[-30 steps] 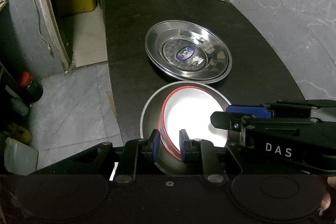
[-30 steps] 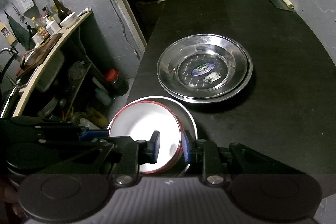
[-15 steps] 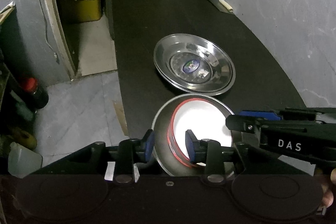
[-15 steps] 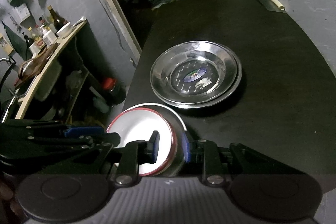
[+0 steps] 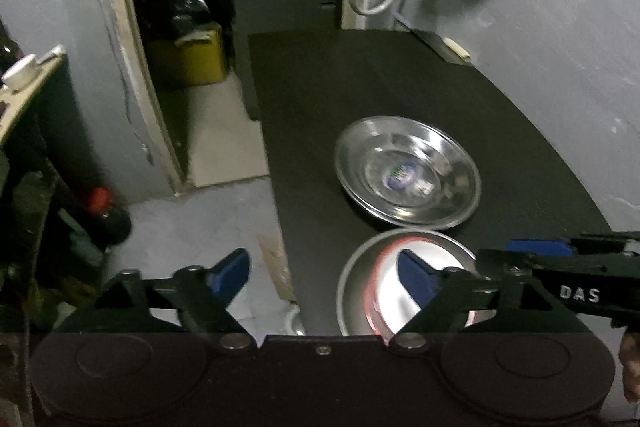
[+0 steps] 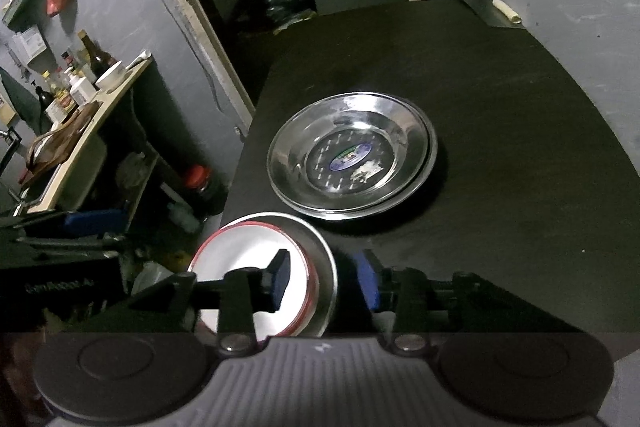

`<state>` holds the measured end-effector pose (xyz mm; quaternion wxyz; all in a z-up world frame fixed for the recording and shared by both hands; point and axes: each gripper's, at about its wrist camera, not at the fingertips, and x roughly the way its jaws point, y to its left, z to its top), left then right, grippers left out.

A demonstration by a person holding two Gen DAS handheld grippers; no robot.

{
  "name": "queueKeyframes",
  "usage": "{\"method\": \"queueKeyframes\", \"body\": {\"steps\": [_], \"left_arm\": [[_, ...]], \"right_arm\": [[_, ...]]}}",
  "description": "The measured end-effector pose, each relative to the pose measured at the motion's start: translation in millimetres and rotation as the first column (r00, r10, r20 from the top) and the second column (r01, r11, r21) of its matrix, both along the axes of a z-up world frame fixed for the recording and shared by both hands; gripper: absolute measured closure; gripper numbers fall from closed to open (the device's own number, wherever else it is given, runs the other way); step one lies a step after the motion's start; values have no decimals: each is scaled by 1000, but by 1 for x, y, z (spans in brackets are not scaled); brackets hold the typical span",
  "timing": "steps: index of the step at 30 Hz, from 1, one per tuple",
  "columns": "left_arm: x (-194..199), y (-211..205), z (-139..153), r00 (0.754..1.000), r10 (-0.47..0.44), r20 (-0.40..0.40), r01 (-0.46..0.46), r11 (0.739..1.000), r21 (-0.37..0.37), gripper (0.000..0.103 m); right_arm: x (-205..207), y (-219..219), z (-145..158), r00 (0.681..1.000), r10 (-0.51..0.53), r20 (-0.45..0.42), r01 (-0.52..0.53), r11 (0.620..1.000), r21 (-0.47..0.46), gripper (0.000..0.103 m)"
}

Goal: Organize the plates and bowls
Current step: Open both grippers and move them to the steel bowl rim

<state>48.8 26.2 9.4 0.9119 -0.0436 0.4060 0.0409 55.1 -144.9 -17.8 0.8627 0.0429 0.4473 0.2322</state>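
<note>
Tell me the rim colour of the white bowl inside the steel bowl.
Red; the white bowl shows it best in the right wrist view.

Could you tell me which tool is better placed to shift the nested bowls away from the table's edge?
Right, probably. The right tool straddles the steel bowl's rim beside the red-rimmed bowl, jaws just opening, not pressing. The left tool has spread wide, one finger off the table.
</note>
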Motion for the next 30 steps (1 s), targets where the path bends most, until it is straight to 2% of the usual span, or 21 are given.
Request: {"method": "queueKeyframes", "body": {"steps": [2,4,5,7,9,21,27,30], "left_arm": [[1,5,1,1000,19,7,-19,1000,11,7],[2,9,1,999,39,10,-39,999,16,1],[2,12,0,999,50,8,-50,999,17,1],[4,16,-2,998,67,2,-67,998,13,1],[3,21,-5,997,82,-8,-82,997,9,1],[2,41,-18,981,180,-74,-181,984,-4,1],[-5,53,-26,965,239,-104,-238,971,22,1],[-9,59,-31,964,240,-113,-240,971,15,1]], "right_arm": [[0,-2,0,1000,-9,4,9,1000,-1,51],[1,-5,0,1000,-19,9,19,1000,-2,40],[2,-6,1,1000,-26,11,26,1000,0,37],[3,-10,1,999,-43,14,43,999,3,24],[4,-13,1,998,-63,17,63,998,1,19],[15,-29,-5,993,-122,2,122,992,-12,0],[23,-35,-11,986,-166,-15,165,985,-43,0],[26,-36,-15,982,-187,-16,185,979,-91,0]]}}
